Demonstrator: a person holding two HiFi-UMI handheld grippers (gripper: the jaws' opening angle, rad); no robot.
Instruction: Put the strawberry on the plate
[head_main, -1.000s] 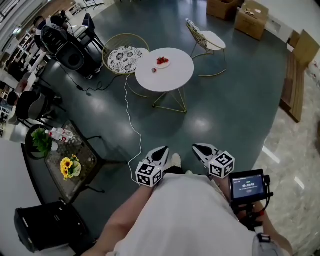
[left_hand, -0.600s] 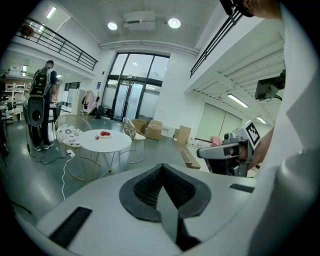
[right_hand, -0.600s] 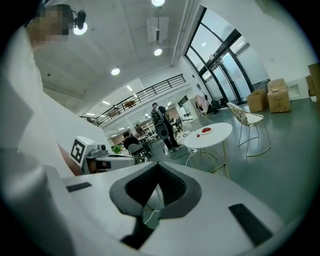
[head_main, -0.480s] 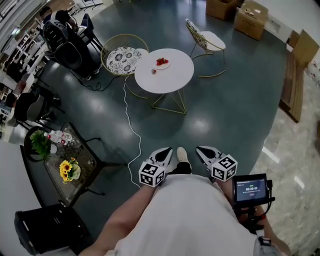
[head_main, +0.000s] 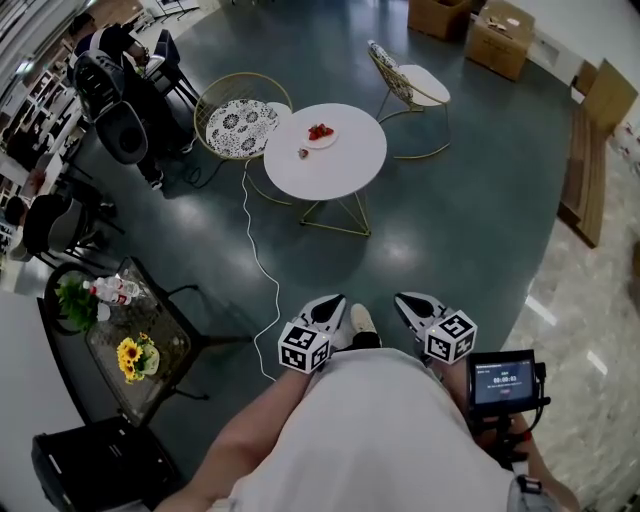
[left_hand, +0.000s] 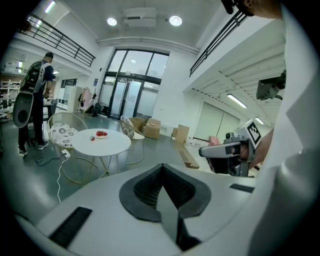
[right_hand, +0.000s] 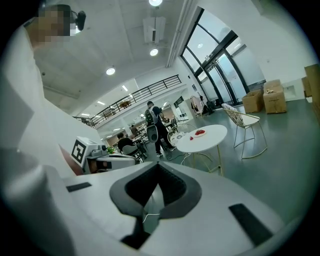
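Far ahead stands a round white table (head_main: 340, 165). On it a white plate (head_main: 320, 133) holds red strawberries, and one loose strawberry (head_main: 303, 153) lies beside the plate. Both grippers are held close to the person's body, far from the table. My left gripper (head_main: 330, 302) is shut and empty, and my right gripper (head_main: 408, 300) is shut and empty too. From the left gripper view the plate (left_hand: 101, 133) and loose strawberry (left_hand: 92, 138) show small beyond the shut left gripper (left_hand: 161, 169). The right gripper view shows the plate (right_hand: 200, 132) and strawberry (right_hand: 191, 138) past the shut right gripper (right_hand: 157, 169).
Two wire chairs (head_main: 238, 125) (head_main: 410, 80) flank the table. A white cable (head_main: 262, 260) trails across the dark floor. A glass side table (head_main: 125, 335) with flowers and bottles stands left. Cardboard boxes (head_main: 505, 35) sit far back. A person with a backpack (left_hand: 35, 92) stands at left.
The white table and its chairs have drifted slightly down and left in the head view. Both grippers stay shut near the body.
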